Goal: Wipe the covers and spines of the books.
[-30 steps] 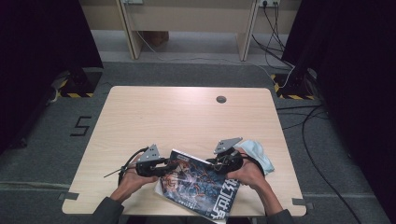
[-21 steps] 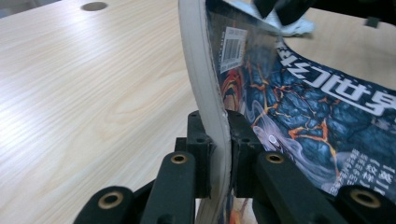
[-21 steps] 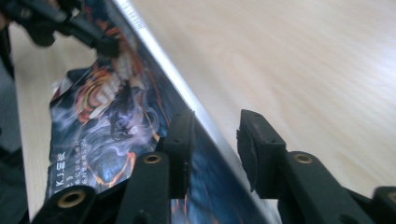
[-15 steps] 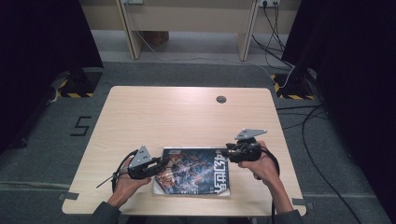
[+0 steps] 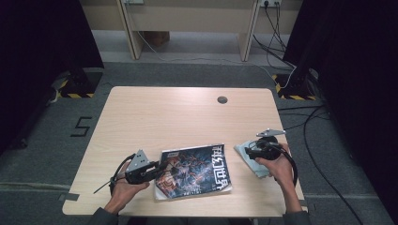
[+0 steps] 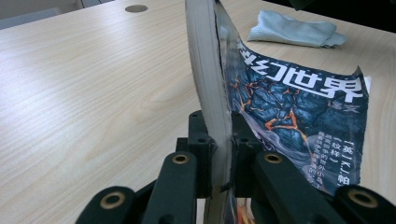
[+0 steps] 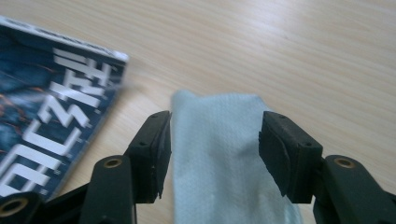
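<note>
A magazine (image 5: 195,171) with a dark blue cover lies near the front edge of the wooden table (image 5: 187,117). My left gripper (image 5: 162,169) is shut on its left edge; in the left gripper view the jaws pinch the page block and cover of the magazine (image 6: 299,107), lifting that edge. A pale blue cloth (image 5: 242,151) lies to the magazine's right. My right gripper (image 5: 248,152) hovers over it. Its jaws have just been opening and stand apart on either side of the cloth (image 7: 219,116) without pressing it. The magazine's corner (image 7: 51,112) shows at the left of that view.
A round cable hole (image 5: 222,99) sits at the table's far middle. The cloth (image 6: 294,30) lies beyond the magazine in the left gripper view. Cables (image 5: 309,140) run on the floor to the right of the table.
My right gripper has left the magazine's right edge, moved right to the cloth and opened its jaws. The magazine has swung from a slant to nearly square with the table edge.
</note>
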`<state>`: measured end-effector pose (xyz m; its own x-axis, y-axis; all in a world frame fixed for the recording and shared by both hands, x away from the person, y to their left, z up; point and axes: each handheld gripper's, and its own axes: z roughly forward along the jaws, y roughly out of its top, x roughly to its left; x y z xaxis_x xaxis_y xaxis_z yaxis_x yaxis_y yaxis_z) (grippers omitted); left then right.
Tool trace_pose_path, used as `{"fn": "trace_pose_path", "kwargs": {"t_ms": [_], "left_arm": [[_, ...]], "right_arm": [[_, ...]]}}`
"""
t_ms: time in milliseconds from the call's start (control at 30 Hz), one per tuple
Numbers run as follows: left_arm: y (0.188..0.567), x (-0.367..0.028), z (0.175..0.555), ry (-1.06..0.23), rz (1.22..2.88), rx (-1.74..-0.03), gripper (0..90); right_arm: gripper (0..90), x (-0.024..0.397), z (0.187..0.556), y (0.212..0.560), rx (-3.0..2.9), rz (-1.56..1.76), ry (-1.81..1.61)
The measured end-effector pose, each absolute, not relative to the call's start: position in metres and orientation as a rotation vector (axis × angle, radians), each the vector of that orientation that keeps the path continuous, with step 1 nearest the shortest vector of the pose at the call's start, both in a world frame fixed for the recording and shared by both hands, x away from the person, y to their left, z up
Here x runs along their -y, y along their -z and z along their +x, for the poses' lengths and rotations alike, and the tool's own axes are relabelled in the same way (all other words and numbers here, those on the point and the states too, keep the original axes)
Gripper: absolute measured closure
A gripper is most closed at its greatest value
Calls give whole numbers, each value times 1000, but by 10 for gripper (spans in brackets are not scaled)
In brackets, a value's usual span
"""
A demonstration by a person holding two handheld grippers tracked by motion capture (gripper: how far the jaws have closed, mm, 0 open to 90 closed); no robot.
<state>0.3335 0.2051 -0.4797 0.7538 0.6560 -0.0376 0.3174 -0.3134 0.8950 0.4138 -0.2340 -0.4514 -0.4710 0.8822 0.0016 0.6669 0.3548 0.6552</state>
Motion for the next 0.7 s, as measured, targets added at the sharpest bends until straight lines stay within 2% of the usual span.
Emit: {"fn": "trace_pose_path", "kwargs": {"t_ms": [233,567,700], "left_arm": [[481,-205,325,-405,1910,-748,823],[481,-205,323,-400,1912,-750,822],[481,-204,323,-400,1910,-747,822]], "right_arm": [[488,240,417,467,-2287,1381,-737],[490,241,421,489,-2336,1413,-677],[549,241,421,489,-2348,1375,-705]]}}
